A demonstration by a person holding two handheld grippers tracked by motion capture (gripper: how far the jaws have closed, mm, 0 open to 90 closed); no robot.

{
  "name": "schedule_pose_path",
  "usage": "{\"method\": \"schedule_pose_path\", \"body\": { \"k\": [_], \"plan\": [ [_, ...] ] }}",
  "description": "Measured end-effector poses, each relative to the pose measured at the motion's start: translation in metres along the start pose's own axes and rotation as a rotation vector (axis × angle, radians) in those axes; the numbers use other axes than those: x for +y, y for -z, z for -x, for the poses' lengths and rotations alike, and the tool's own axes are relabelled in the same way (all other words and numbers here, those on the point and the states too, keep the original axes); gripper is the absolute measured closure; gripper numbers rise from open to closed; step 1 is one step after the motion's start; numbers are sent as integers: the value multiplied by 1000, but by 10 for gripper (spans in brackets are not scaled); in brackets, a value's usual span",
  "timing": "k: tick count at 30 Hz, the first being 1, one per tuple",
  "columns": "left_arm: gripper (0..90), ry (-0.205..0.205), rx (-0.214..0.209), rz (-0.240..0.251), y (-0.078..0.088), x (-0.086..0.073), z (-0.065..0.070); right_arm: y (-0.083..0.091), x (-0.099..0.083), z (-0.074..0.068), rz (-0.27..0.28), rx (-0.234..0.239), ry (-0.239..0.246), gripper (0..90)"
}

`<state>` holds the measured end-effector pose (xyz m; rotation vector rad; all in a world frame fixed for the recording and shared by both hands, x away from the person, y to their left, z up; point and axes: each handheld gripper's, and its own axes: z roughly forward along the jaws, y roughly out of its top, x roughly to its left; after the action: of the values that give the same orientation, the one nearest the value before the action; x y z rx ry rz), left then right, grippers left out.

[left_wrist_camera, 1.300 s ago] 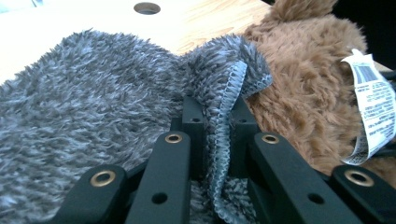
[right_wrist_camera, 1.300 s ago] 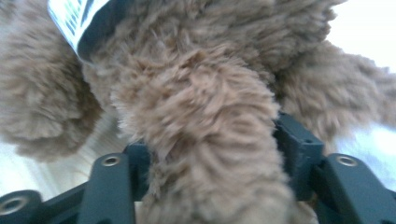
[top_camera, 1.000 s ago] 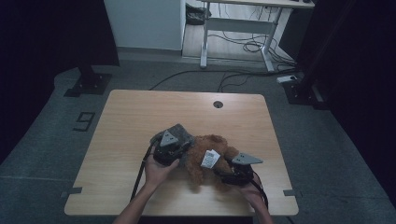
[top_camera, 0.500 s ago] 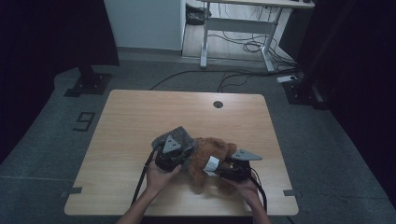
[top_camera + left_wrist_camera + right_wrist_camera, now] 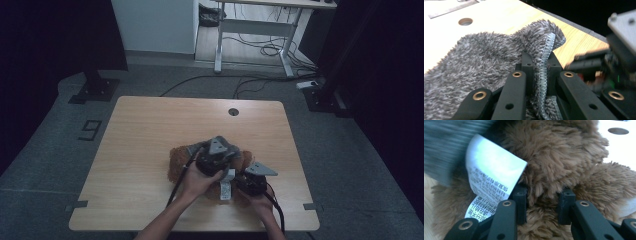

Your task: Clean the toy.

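A brown plush toy (image 5: 181,161) with a white printed label (image 5: 225,189) lies near the front of the wooden table (image 5: 150,125). My left gripper (image 5: 220,155) sits over the toy, shut on the stitched hem of a grey fluffy cloth (image 5: 486,57), which is pinched upright between its jaws (image 5: 541,67). My right gripper (image 5: 250,180) is at the toy's right side. Its jaws have just been closing, and brown fur (image 5: 564,157) is squeezed between them (image 5: 541,195). The label (image 5: 491,175) hangs just left of them, and the grey cloth (image 5: 446,145) blurs past the upper left.
A round cable hole (image 5: 233,111) sits near the table's far edge. Bare tabletop stretches to the left and behind the toy. Beyond the table are a desk frame (image 5: 250,35), floor cables and two black stands (image 5: 95,85).
My left gripper has carried the grey cloth rightward across the plush, so brown fur now shows on its left. The right gripper stayed in place, and its jaws closed on the fur.
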<state>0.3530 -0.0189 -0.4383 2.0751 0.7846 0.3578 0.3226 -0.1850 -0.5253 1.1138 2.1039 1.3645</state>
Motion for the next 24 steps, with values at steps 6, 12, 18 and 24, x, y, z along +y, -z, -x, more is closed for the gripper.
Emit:
{"method": "schedule_pose_path", "body": {
  "k": [6,12,18,24],
  "plan": [
    [810,-17,27,-23,-16,-7,5,2,-5,2,1,-2,-10,690],
    [812,11,109,-19,6,-15,-16,1,-6,2,8,-7,-9,696],
    [813,81,177,-19,35,-32,-57,2,-8,3,13,-8,-20,698],
    [813,180,226,39,73,-57,-98,3,-9,0,20,-12,-18,697]
  ]
}}
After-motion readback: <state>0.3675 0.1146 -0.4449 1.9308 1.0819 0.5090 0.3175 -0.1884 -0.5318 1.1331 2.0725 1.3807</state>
